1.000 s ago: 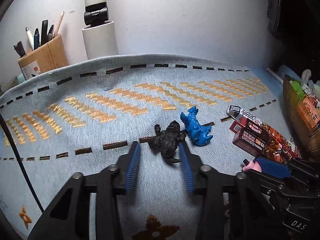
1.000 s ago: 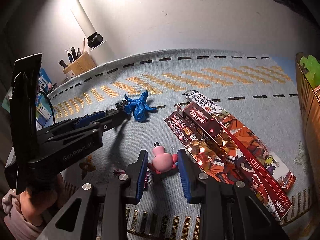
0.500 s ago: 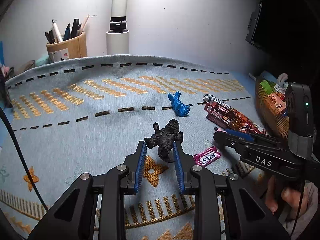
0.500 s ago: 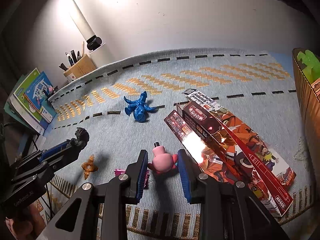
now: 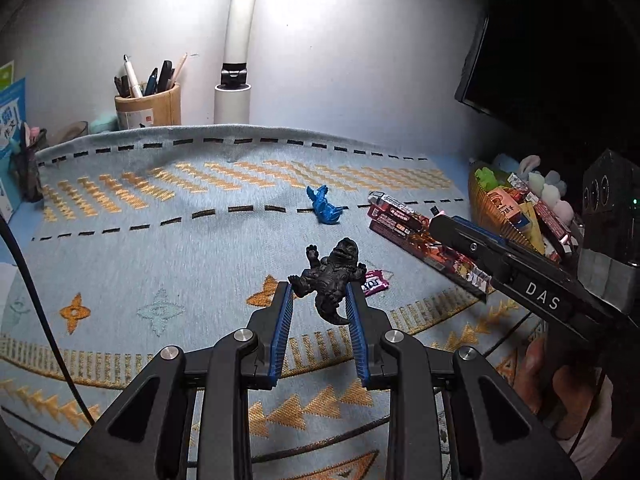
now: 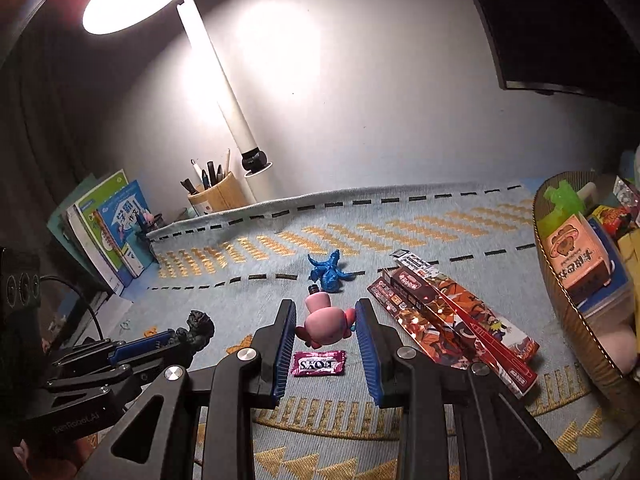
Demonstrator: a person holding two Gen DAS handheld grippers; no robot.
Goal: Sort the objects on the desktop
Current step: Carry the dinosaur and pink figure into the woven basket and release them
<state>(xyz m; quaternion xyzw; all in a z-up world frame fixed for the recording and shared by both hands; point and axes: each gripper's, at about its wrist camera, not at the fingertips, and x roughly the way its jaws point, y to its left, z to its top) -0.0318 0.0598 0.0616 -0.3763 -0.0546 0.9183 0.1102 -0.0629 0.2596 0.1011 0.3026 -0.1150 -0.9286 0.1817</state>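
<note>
Left hand-held gripper (image 5: 320, 300) has its blue pads closed on the black monster figure (image 5: 332, 276), lifted above the patterned mat (image 5: 168, 240) on the desk. Seen from the right wrist, the right hand-held gripper (image 6: 326, 320) grips the pink figure (image 6: 324, 322) between its narrowly parted pads, above a candy wrapper (image 6: 319, 363), with the blue dinosaur (image 6: 328, 272) lying just beyond.

black monster figure (image 5: 332, 276) | blue dinosaur (image 5: 325, 209) | pink toy (image 6: 324, 322) | magenta candy wrapper (image 6: 319, 363) | red-orange patterned boxes (image 6: 448, 316) | pale-blue mat (image 5: 160, 248), orange zigzags, black dashes | blue-padded black claws
</note>
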